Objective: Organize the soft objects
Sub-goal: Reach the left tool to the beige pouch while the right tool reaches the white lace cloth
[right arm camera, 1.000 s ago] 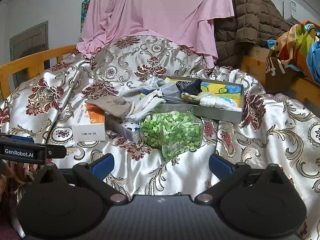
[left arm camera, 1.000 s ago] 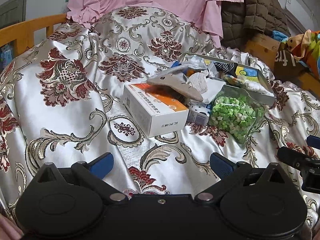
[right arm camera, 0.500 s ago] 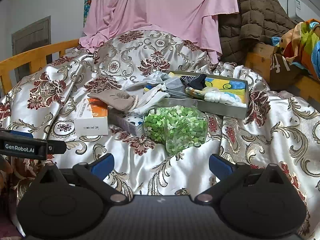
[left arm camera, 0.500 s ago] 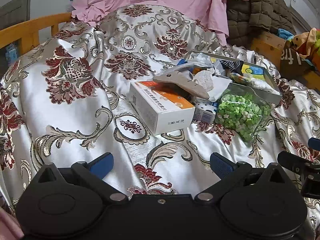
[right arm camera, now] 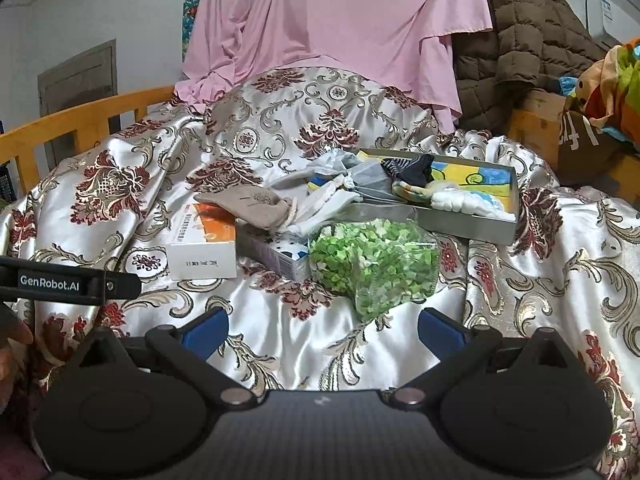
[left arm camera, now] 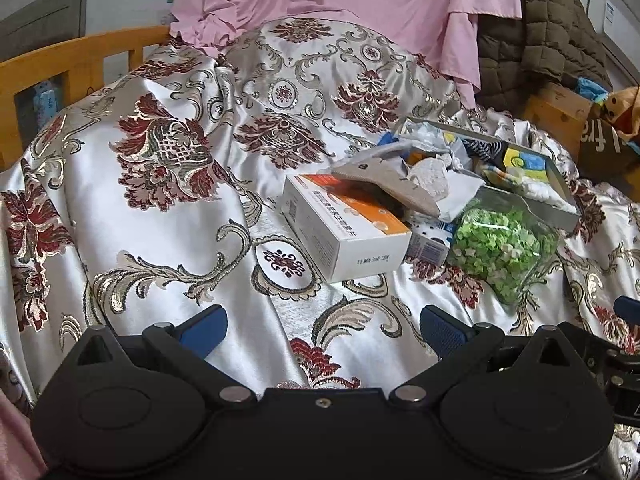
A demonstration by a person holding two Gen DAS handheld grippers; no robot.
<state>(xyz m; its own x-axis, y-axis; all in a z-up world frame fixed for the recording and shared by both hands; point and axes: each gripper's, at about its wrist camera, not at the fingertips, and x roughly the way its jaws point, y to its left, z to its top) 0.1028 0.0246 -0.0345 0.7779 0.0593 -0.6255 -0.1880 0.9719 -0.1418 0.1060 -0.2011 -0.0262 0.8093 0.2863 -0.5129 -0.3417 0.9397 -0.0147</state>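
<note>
**Both grippers spread and empty over the bedspread, soft things piled ahead**

Your left gripper [left arm camera: 322, 326] hangs above the satin bedspread [left arm camera: 160, 248] with its blue-padded fingers [left arm camera: 204, 326] set wide apart and nothing between them. Your right gripper [right arm camera: 322, 326] is the same: fingers spread, holding nothing, the cloth showing through the gap. In the right wrist view the left tool's black body marked GenRobot.AI [right arm camera: 68, 282] juts in from the left edge.

The soft items lie in a heap toward the middle of the bedspread. A beige drawstring pouch [right arm camera: 252, 206] rests partly on top of an orange-and-white carton [left arm camera: 344, 228], its cord end hanging toward a white sock [right arm camera: 328, 206]. Just beside the carton sits a small blue-and-white box [right arm camera: 276, 254], and touching that is a clear bag of green bits [right arm camera: 372, 262], the item closest to your right gripper.

Behind the bag stands a shallow grey tray [right arm camera: 472, 232], nearer the right edge of the bedspread. Inside it you have a dark striped sock [right arm camera: 408, 168] toward its left end, a white fluffy sock [right arm camera: 456, 202] along the near wall, and a yellow-and-blue printed cloth [right arm camera: 480, 178] at the back. A grey cloth [right arm camera: 368, 180] drapes over the tray's left end.

A pink sheet [right arm camera: 328, 28] hangs at the far side of the bed, with a brown quilted blanket [right arm camera: 520, 36] to its right and a wooden rail [left arm camera: 72, 64] along the left.
</note>
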